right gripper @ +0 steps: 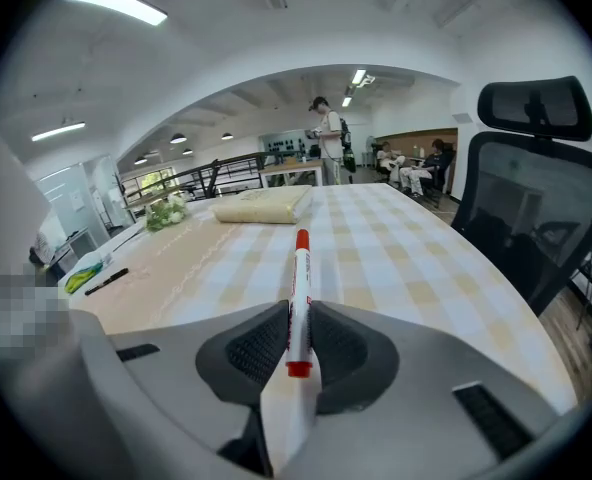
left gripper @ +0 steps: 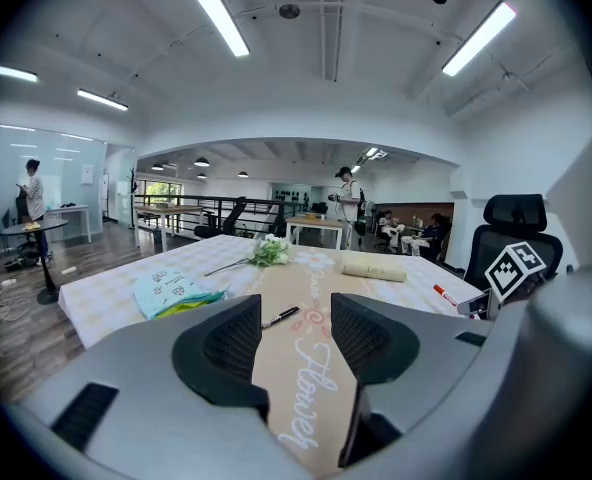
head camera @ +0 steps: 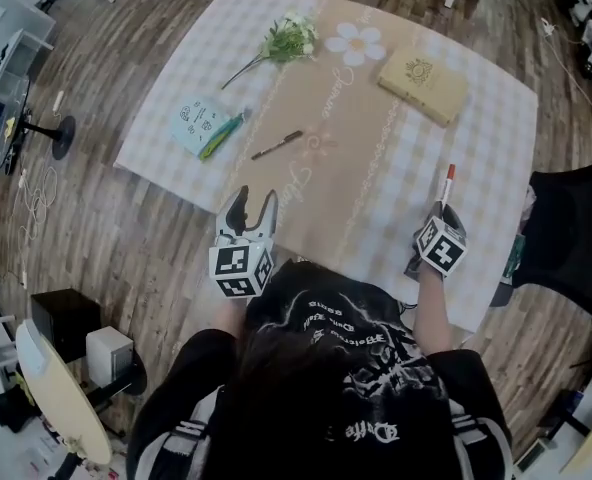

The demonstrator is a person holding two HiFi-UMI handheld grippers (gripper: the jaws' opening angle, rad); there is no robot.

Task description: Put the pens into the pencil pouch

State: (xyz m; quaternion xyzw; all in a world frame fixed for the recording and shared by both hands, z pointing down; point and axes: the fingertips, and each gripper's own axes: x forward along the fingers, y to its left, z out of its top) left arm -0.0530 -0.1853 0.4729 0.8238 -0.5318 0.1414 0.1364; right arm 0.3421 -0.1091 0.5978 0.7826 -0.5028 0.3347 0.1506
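The cloth-covered table (head camera: 476, 168) bears a black pen (head camera: 277, 145). Left of it lie a blue packet (head camera: 198, 121) and a green pen (head camera: 222, 135), beyond it flowers (head camera: 286, 40), and to its right a tan pouch (head camera: 423, 86).

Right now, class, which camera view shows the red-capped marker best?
The right gripper view: the red-capped marker fills the centre, clamped between the right gripper's jaws. The head view shows it small, poking out ahead of that gripper. The left gripper view catches only a tiny sliver at its right side.
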